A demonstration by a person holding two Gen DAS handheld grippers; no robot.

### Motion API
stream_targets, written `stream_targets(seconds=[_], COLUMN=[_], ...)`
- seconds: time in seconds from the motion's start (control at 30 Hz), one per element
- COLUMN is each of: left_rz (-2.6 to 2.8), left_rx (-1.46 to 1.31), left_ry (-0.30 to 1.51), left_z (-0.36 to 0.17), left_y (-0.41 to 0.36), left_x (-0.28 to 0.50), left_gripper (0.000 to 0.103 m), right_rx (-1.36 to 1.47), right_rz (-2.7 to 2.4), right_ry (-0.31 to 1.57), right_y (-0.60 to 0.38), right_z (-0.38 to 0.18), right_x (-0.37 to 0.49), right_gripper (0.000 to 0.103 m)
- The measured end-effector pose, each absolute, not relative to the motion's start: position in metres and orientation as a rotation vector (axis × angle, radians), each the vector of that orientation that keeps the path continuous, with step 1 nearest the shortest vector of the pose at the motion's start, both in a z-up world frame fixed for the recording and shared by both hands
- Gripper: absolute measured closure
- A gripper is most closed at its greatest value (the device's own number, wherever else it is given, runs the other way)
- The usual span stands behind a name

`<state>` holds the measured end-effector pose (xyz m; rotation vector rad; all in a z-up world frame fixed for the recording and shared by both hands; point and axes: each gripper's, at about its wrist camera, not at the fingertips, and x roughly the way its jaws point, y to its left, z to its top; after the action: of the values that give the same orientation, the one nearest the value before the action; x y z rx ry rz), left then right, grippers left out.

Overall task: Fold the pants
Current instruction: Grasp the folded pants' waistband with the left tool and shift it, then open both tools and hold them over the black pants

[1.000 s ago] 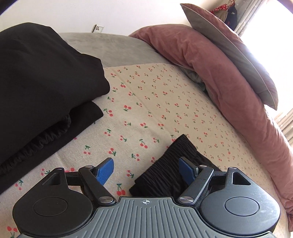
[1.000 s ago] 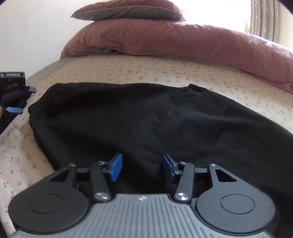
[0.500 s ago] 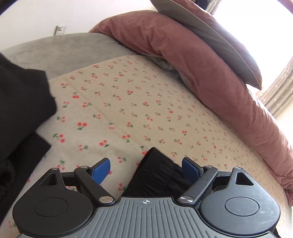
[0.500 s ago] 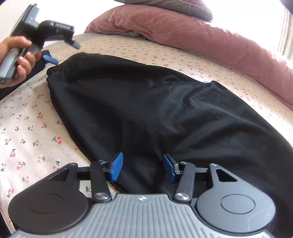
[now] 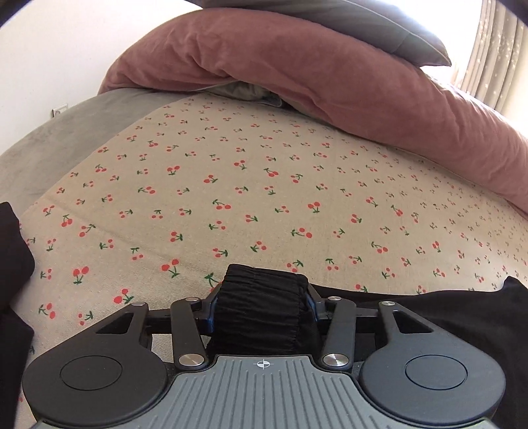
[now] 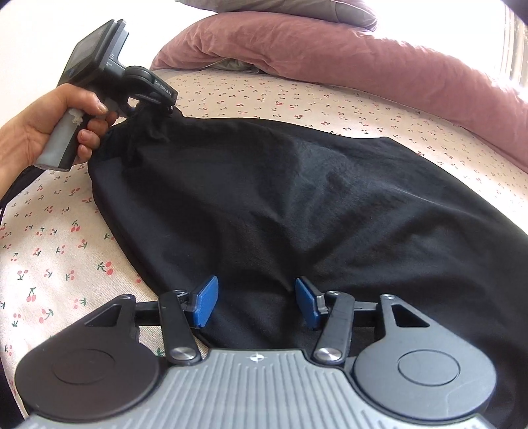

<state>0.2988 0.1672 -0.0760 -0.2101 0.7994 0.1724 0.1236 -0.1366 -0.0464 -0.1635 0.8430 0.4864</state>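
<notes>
Black pants [image 6: 297,198] lie spread on the cherry-print sheet [image 6: 49,237]. Their gathered elastic waistband [image 5: 260,307] sits between the jaws of my left gripper [image 5: 260,297], which are closing, with the pads against both sides of the band. In the right wrist view the left gripper [image 6: 155,109], held by a hand [image 6: 43,125], pinches that corner, and the cloth bunches up under it. My right gripper [image 6: 255,297] hovers over the near edge of the pants. Its jaws are opening slightly, and its blue pads [image 6: 206,302] are apart and press on nothing.
A rolled pink duvet [image 5: 330,82] with a grey pillow [image 5: 363,19] on top lines the far side of the bed. More black clothing [image 5: 10,247] lies at the left edge. A curtain [image 5: 495,49] hangs at the far right.
The left gripper swung right, away from the black pile, rolled level and shut its jaws onto the waistband. The right gripper stayed over the pants' near edge, and the waistband corner has lifted.
</notes>
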Motion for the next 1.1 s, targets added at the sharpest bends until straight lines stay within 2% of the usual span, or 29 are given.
stream_targets(seconds=[0.13, 0.2, 0.23, 0.43, 0.53, 0.7, 0.83, 0.9, 1.1], left_rz=[0.177, 0.176, 0.183, 0.327, 0.248, -0.034, -0.035, -0.008, 0.044], left_rx=[-0.173, -0.154, -0.154, -0.019, -0.054, -0.069, 0.070, 0.075, -0.025], left_ry=[0.796, 0.788, 0.774, 0.594, 0.577, 0.606, 0.732, 0.815, 0.839], left_z=[-0.078, -0.074, -0.070, -0.029, -0.017, -0.022, -0.063, -0.082, -0.085], left_y=[0.168, 0.171, 0.173, 0.171, 0.164, 0.102, 0.060, 0.063, 0.088], left_x=[0.301, 0.298, 0.293, 0.254, 0.239, 0.216, 0.219, 0.225, 0.221], left_gripper=[0.048, 0.036, 0.034, 0.034, 0.035, 0.034, 0.034, 0.033, 0.033], right_rx=[-0.128, -0.107, -0.092, 0.134, 0.160, 0.270, 0.233, 0.193, 0.205], right_rz=[0.492, 0.496, 0.498, 0.526, 0.422, 0.308, 0.260, 0.268, 0.224], right_ry=[0.849, 0.852, 0.853, 0.802, 0.811, 0.813, 0.884, 0.886, 0.876], right_y=[-0.144, -0.147, -0.150, -0.177, -0.195, -0.234, -0.241, -0.243, -0.288], right_z=[-0.048, -0.048, -0.047, -0.031, -0.031, -0.028, -0.040, -0.045, -0.044], right_x=[0.129, 0.130, 0.130, 0.136, 0.143, 0.144, 0.141, 0.132, 0.101], right_gripper=[0.061, 0.061, 0.059, 0.054, 0.054, 0.054, 0.052, 0.052, 0.053])
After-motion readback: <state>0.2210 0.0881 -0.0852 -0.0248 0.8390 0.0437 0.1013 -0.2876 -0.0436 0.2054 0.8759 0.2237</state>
